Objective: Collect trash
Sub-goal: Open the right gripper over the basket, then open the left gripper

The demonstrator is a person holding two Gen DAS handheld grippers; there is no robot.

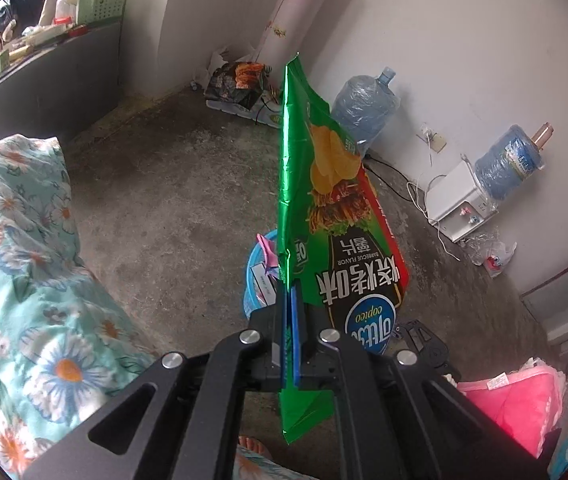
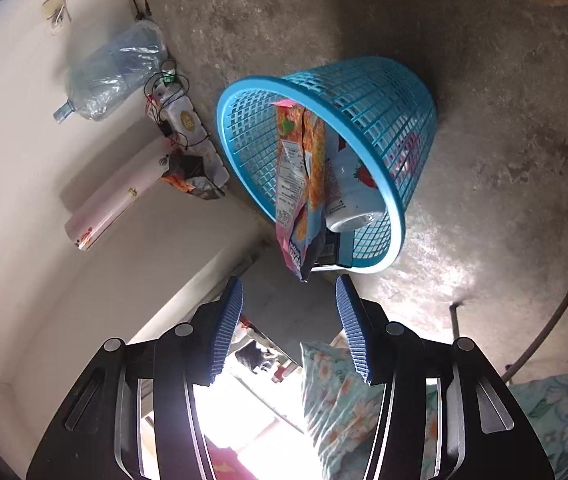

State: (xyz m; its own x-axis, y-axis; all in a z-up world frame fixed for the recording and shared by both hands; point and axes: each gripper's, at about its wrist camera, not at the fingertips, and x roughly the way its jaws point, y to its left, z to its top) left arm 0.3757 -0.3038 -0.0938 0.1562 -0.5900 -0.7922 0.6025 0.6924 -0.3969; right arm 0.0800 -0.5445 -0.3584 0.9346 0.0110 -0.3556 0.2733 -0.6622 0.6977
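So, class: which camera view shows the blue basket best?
The right wrist view: the basket shows whole, rim, mesh wall and the wrappers inside. In the left wrist view only a sliver of it peeks out behind the green chip bag.

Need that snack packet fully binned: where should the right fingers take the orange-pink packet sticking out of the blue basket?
Grip the orange-pink packet at its free end overhanging the blue basket rim, coming straight on from the open right gripper; that flat end sits clear of the mesh.
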